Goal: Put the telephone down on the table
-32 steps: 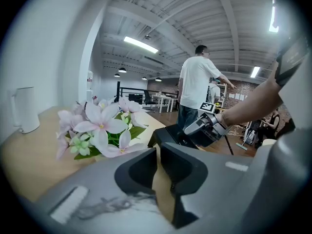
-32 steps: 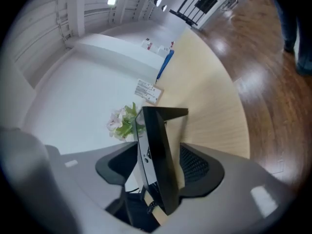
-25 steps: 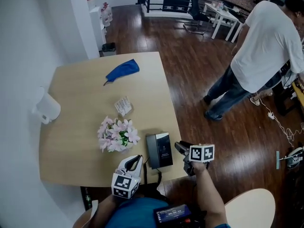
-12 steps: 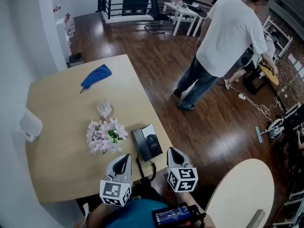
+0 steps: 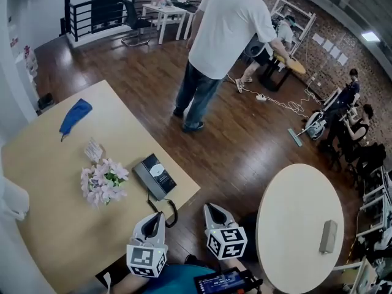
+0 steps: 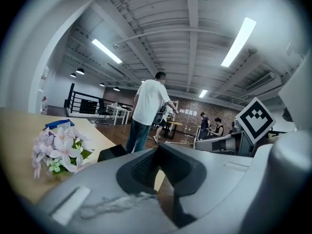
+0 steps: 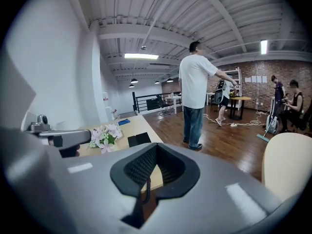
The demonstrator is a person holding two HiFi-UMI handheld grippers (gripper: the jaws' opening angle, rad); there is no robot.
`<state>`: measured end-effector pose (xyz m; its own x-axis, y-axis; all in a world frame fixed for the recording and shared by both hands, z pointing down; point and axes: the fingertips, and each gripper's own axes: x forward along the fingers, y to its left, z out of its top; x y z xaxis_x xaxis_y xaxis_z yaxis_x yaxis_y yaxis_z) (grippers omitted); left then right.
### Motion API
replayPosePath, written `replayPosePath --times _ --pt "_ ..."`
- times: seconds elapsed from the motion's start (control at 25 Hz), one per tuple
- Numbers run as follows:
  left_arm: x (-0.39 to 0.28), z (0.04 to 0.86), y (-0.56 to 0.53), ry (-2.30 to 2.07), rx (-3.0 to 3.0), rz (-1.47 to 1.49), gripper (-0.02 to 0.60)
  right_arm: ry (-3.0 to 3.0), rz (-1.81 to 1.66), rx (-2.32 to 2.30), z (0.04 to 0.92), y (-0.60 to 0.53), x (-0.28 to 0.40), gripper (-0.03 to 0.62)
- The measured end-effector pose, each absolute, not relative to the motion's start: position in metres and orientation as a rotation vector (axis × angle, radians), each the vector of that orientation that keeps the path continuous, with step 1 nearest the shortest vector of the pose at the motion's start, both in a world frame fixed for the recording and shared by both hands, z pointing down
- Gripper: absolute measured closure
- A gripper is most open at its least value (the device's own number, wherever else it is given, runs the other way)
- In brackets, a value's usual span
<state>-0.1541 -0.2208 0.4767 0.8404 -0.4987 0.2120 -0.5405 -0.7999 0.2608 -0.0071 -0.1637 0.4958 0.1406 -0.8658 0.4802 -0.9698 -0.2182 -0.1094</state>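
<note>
The dark telephone lies flat on the wooden table near its right edge. Its coiled cord loops off the near edge. Neither gripper touches the telephone. My left gripper hangs over the table's near edge, shut and empty. My right gripper is off the table over the floor, also shut and empty. The left gripper view shows the telephone beyond its closed jaws. In the right gripper view the telephone lies farther off.
Pink flowers lie left of the telephone, with a small white packet and a blue cloth behind them. A white jug stands at the far left. A round table is on the right. A person in a white shirt stands on the floor beyond.
Both grippers have drawn back from the telephone toward my body and risen. The right one left the telephone's right side. The view has swung right, and the standing person has walked on.
</note>
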Motion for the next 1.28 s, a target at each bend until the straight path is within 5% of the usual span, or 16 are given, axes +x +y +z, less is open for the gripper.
replayPosePath --times 0.64,1.28 --pt "-0.085 0.467 -0.054 -0.694 2.818 0.233 0.569 -1.820 0.618 2.304 0.486 0.034 0.027 0.603" --pt "-0.128 0.458 0.035 -0.810 2.821 0.294 0.569 -1.968 0.518 2.231 0.463 0.099 -0.011 0.602"
